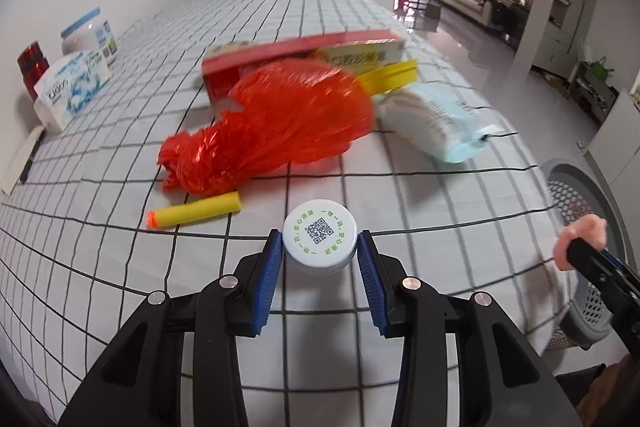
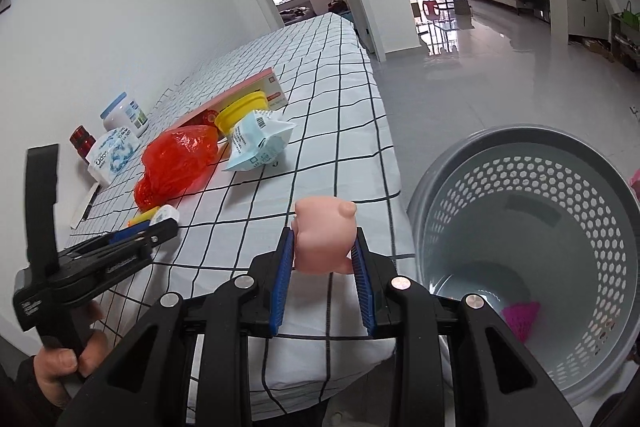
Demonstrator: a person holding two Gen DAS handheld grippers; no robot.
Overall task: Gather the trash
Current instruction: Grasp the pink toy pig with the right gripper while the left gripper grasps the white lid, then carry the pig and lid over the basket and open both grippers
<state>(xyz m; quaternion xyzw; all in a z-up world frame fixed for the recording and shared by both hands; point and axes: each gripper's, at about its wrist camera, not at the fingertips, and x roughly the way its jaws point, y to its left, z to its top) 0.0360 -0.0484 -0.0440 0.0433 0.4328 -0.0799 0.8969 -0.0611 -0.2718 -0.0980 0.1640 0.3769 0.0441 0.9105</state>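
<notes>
At the table's near edge the right gripper (image 2: 324,251) clamps a pink pig toy (image 2: 324,237) – next swing over the grey basket (image 2: 460,163) – while the left gripper (image 1: 319,247) brackets a white cap (image 1: 319,241), apparently pinched.

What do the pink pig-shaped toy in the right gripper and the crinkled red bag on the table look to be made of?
Pink pig-shaped toy: probably soft vinyl or rubber, judging by its smooth matte skin and rounded moulded form. Crinkled red bag: thin plastic film, glossy and translucent, with fine creases and a bunched neck.
</notes>
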